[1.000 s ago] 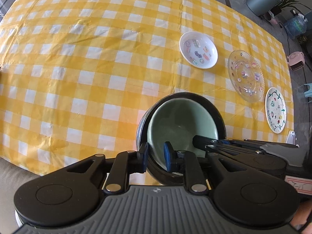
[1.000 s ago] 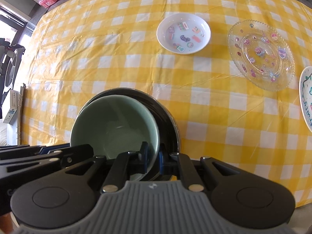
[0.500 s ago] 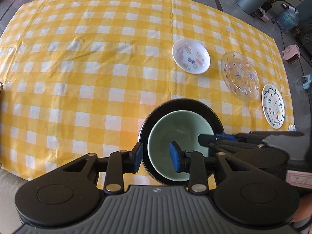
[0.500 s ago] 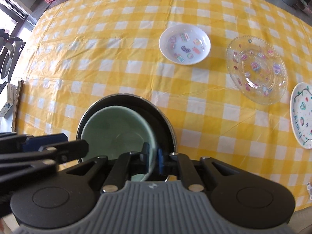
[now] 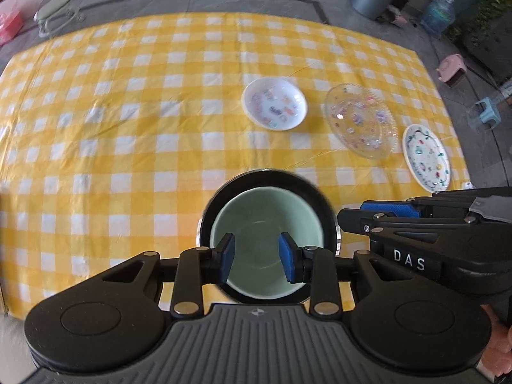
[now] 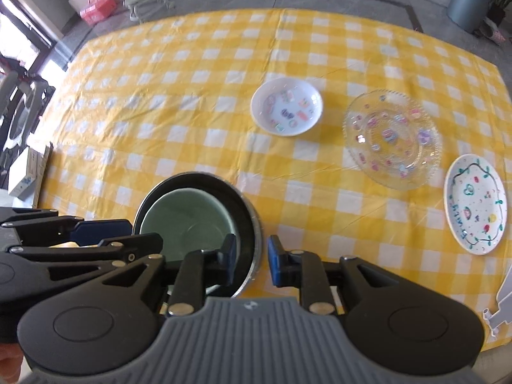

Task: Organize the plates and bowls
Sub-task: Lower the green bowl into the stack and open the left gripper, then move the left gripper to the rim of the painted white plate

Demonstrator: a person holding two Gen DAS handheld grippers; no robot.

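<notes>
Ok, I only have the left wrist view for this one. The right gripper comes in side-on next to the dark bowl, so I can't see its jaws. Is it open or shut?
Observer: Open. In the right wrist view the right gripper has its blue pads well apart, with nothing clamped.
Operator: Is it lined up on anything?
Observer: Yes. The near right rim of the dark bowl runs between the pads, one over the bowl's inside and one over the tablecloth. I can't tell whether either pad touches the rim.
</notes>
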